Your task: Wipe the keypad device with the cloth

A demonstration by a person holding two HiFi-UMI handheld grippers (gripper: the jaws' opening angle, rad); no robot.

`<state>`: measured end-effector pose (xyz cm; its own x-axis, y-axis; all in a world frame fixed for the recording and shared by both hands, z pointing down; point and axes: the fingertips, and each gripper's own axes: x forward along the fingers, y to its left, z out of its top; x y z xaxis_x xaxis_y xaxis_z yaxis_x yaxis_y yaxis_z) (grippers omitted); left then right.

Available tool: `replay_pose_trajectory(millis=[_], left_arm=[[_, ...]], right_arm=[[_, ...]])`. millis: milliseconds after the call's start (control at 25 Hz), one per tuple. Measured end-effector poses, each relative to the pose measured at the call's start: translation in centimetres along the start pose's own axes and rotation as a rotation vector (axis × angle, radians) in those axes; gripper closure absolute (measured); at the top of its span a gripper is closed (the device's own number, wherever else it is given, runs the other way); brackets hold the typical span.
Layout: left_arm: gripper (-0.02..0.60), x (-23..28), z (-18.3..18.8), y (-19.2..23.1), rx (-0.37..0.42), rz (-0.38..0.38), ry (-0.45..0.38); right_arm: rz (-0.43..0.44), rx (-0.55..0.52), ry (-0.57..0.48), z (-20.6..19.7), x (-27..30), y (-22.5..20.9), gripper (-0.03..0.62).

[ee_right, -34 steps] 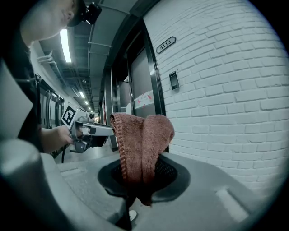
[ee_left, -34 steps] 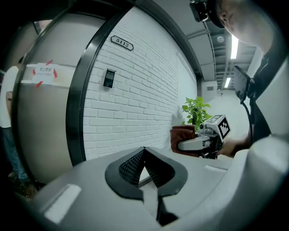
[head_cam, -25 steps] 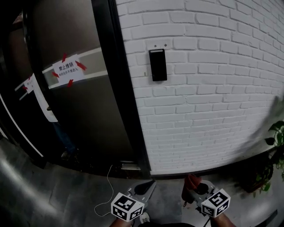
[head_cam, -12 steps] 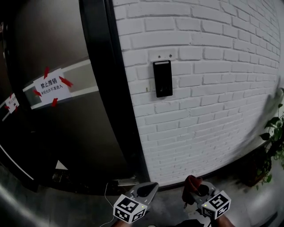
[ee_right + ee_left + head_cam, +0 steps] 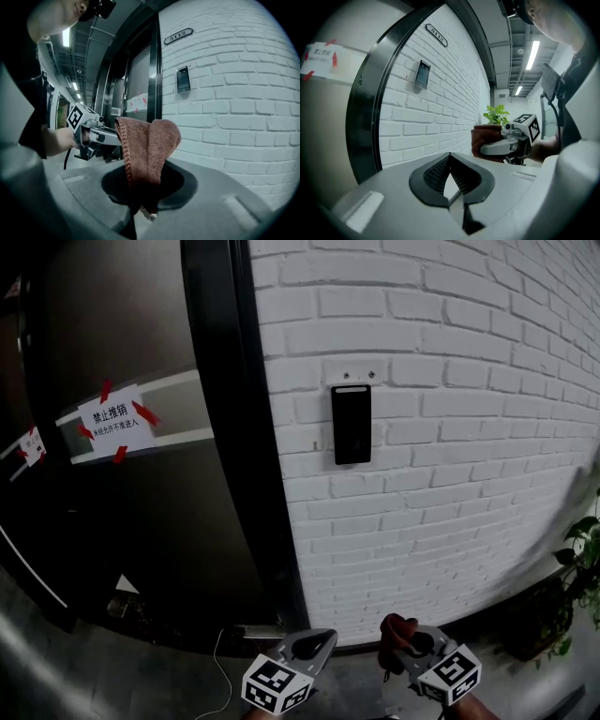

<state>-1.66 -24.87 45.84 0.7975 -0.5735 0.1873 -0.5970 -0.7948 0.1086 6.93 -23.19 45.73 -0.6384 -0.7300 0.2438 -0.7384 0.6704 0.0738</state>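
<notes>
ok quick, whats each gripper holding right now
left gripper: closed, empty
right gripper: closed on the cloth

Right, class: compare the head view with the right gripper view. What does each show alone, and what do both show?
Only the head view shows the white cable on the floor and a plant. Only the right gripper view shows the number plate and ceiling lights. Both show the keypad device on the brick wall and the cloth clamped in the right gripper.
</notes>
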Motion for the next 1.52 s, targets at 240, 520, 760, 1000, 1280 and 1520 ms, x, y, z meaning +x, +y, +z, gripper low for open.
replay_pose_trajectory(millis=[240, 520, 760, 1000, 1280, 1520], left_arm=[[0.565, 1.6, -0.3, -1.3, -0.009, 0.027, 0.007], [0.565, 1.9, 0.8, -0.7, 0.028, 0.049, 0.021], [0.565, 2.3, 4.4, 0.6, 0.105, 0.039, -0.002], [0.566, 2.8, 9.0, 2.0, 0.176, 0.016, -0.033], [0.565, 3.9, 12.2, 1.8, 0.177, -0.04, -0.06], [0.565, 4.6, 12.3, -0.6, 0.189, -0.098, -0.065]], right_arm=[[0.043, -0.026, -0.003, -0.6, -0.1, -1.6, 0.54], [0.04, -0.034, -0.023, -0.5, 0.3, -2.3, 0.539], [-0.002, -0.166, -0.023, 4.2, 1.5, -3.8, 0.539], [-0.094, -0.496, -0.046, 12.9, 3.3, -6.1, 0.539], [-0.355, -1.03, -0.022, 24.3, 6.9, -9.8, 0.539], [-0.729, -1.481, 0.037, 32.8, 10.0, -12.1, 0.539]])
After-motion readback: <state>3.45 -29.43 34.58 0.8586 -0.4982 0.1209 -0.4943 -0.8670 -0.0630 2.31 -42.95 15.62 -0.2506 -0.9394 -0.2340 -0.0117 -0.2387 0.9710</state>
